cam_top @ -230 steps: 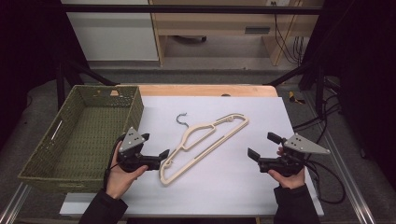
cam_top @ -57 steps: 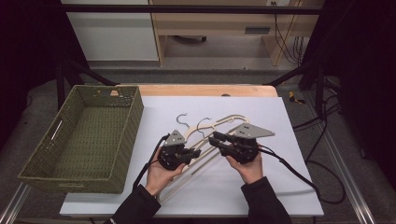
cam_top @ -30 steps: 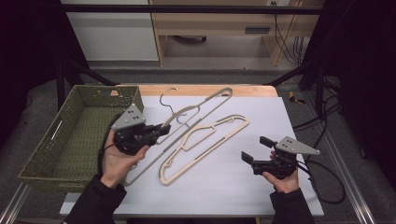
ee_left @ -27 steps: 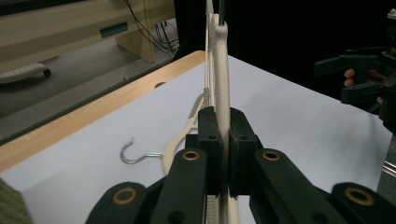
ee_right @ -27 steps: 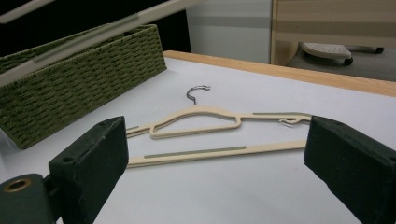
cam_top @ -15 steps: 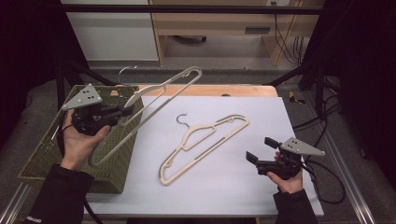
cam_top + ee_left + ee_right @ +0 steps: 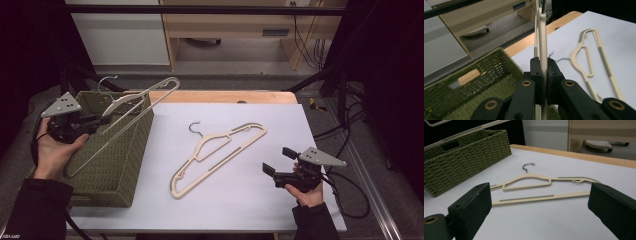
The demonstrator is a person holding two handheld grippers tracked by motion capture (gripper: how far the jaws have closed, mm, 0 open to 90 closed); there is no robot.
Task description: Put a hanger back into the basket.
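Observation:
My left gripper (image 7: 102, 120) (image 7: 543, 72) is shut on a beige hanger (image 7: 131, 112) (image 7: 542, 42) and holds it in the air over the green woven basket (image 7: 125, 165) (image 7: 481, 82). Its wire hook (image 7: 106, 80) points to the far side. A second beige hanger (image 7: 220, 150) (image 7: 596, 67) (image 7: 534, 187) lies flat in the middle of the white table top (image 7: 240, 205). At the table's near right my right gripper (image 7: 278, 161) (image 7: 539, 210) rests open, jaws wide apart with nothing between them, aimed at the lying hanger.
A wooden strip (image 7: 225, 96) runs along the table's far edge. Cables (image 7: 350, 195) trail off the right side. A dark metal frame (image 7: 200, 9) crosses overhead at the back, with a wooden bench (image 7: 235, 30) behind it.
My left hand has carried the held hanger leftward from above the table to above the basket. The right gripper has stayed where it was.

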